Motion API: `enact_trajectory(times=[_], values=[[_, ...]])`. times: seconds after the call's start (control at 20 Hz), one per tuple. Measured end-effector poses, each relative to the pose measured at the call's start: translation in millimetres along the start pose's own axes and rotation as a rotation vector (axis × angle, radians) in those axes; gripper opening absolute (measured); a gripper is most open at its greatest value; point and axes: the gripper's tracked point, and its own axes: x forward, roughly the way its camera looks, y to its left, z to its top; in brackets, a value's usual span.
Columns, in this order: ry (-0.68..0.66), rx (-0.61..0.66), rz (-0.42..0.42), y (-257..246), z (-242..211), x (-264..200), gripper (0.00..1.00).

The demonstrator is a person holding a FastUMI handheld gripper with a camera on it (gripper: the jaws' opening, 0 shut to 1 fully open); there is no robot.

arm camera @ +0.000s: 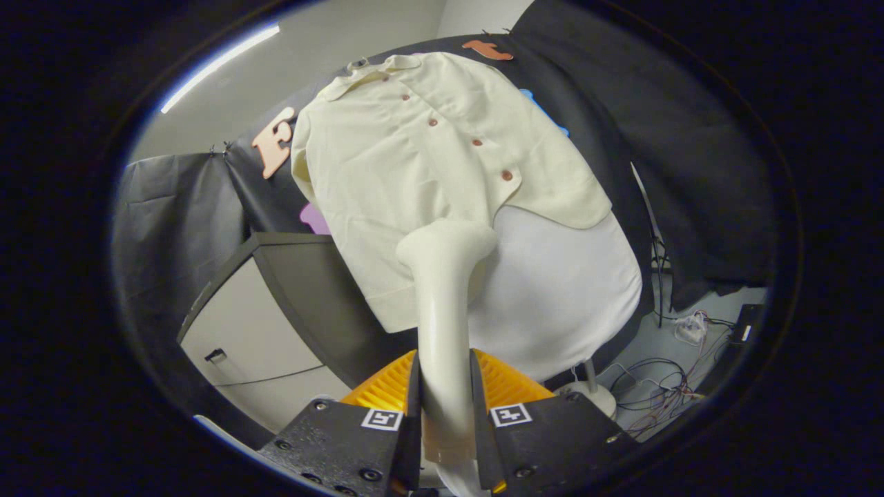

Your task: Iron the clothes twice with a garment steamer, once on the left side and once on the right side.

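my gripper points up and forward, both fingers pressed against the sides of the steamer handle, clamping it upright between them.

The cream shirt is spread flat on a white padded board, buttoned up, covering the upper part and leaving the lower end bare. The board sits on a pole with a round base on the grey floor. Loose cables lie tangled right beside that base (plus a small black box further off).
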Motion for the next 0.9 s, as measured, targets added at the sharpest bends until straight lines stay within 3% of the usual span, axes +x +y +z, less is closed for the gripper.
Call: enact_trajectory(times=[0.75,0.9], values=[[-0.283,-0.007,-0.014,-1.6,247.2,23.8,0.32],[-0.333,-0.066,-0.034,1.7,297.6,37.0,0.32]])
